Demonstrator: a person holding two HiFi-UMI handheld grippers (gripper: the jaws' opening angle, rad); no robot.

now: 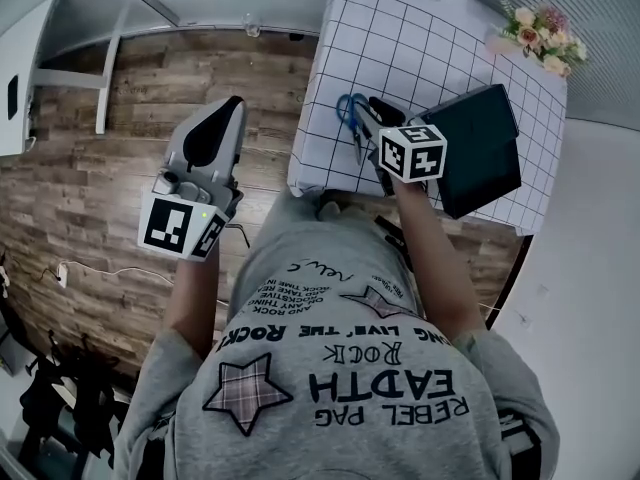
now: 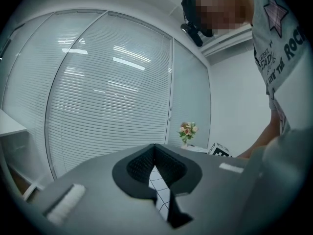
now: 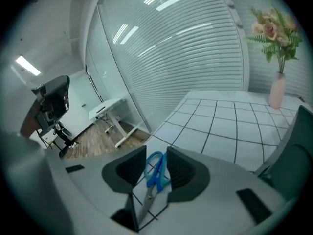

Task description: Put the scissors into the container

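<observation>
while the left claw (image 1: pixel 232 104) is closed, the right claw (image 3: pixel 156 153) gapes over one scissors (image 3: pixel 156 180) near one container (image 1: pixel 482 148)

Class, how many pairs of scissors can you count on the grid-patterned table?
1. The blue-handled metal scissors lie near the white grid-patterned table's near edge, seen through the open right gripper's gap. The black box-shaped container could hide more.
</observation>
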